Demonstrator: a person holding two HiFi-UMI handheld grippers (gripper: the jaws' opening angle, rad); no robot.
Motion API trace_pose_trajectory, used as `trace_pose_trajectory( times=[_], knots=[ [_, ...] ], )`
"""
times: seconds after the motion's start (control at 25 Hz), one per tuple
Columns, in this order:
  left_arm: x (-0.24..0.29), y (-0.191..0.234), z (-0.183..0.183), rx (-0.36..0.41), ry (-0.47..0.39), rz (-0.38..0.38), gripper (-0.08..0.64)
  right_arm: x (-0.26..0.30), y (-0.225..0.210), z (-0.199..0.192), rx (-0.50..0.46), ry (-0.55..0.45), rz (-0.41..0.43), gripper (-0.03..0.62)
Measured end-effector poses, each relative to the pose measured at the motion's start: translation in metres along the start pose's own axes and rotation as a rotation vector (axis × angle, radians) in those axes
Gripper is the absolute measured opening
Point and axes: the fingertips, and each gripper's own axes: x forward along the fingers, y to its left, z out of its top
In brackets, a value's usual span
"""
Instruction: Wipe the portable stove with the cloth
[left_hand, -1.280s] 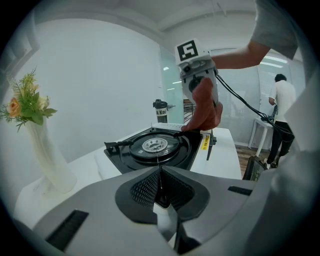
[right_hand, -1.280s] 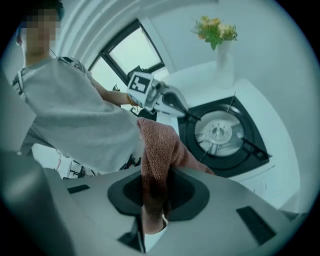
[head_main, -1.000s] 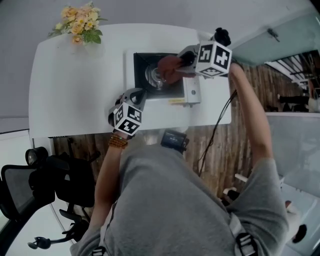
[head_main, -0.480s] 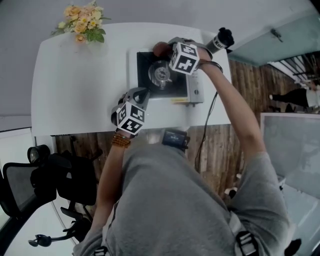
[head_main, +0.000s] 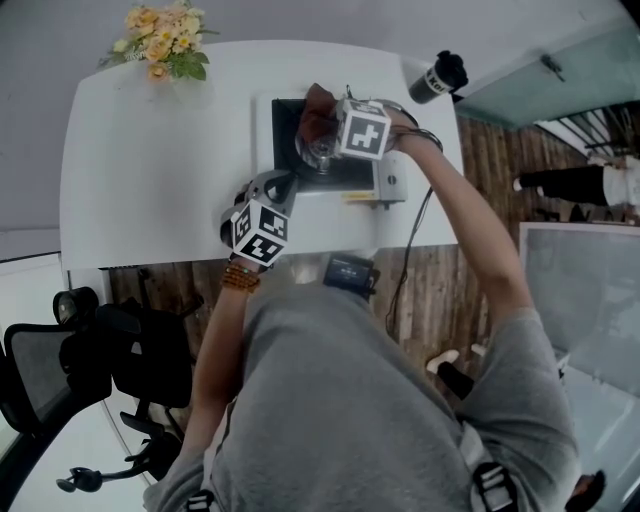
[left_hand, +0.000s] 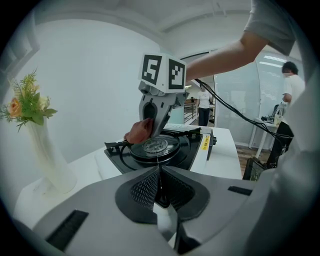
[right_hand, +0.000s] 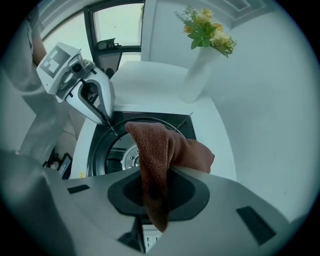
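The portable stove (head_main: 350, 178) has a black top and a round burner (left_hand: 155, 146); it stands on the white table (head_main: 150, 170). My right gripper (head_main: 322, 125) points steeply down over the stove's far side and is shut on a brown cloth (right_hand: 162, 150). The cloth (left_hand: 139, 132) hangs close over the stove top beside the burner. My left gripper (left_hand: 159, 169) is shut, with its tips at the stove's near left edge (right_hand: 107, 121), next to a thin pan-support prong. Whether it pinches that prong I cannot tell.
A white vase of flowers (head_main: 165, 45) stands at the table's far left corner. A dark bottle (head_main: 438, 77) sits at the far right corner. A black device (head_main: 348, 275) lies by the near table edge. A black office chair (head_main: 60, 370) stands at lower left.
My right gripper has swung left with the cloth and sunk toward the stove top, tilting more steeply down. The left gripper has stayed where it was.
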Motion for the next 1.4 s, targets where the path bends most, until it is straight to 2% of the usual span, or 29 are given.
trace_pose_trajectory(
  times=[0.28,0.76,0.92,1.16,1.4],
  knots=[
    [-0.001,0.001,0.0,0.005,-0.005,0.002,0.041,-0.005,0.059,0.003,-0.058,0.04,0.146,0.081],
    [0.0,0.001,0.0,0.004,-0.005,0.003,0.041,-0.025,0.103,0.0,-0.146,0.05,0.173,0.08],
    [0.0,0.001,-0.001,0.004,-0.004,0.003,0.041,-0.024,0.123,-0.007,-0.203,0.084,0.19,0.08],
    [0.0,0.001,0.0,0.007,-0.006,0.002,0.041,-0.025,0.143,-0.013,-0.186,0.079,0.216,0.08],
    [-0.001,0.0,0.0,0.014,-0.015,-0.005,0.042,-0.028,0.166,-0.023,-0.208,0.119,0.286,0.08]
  ],
)
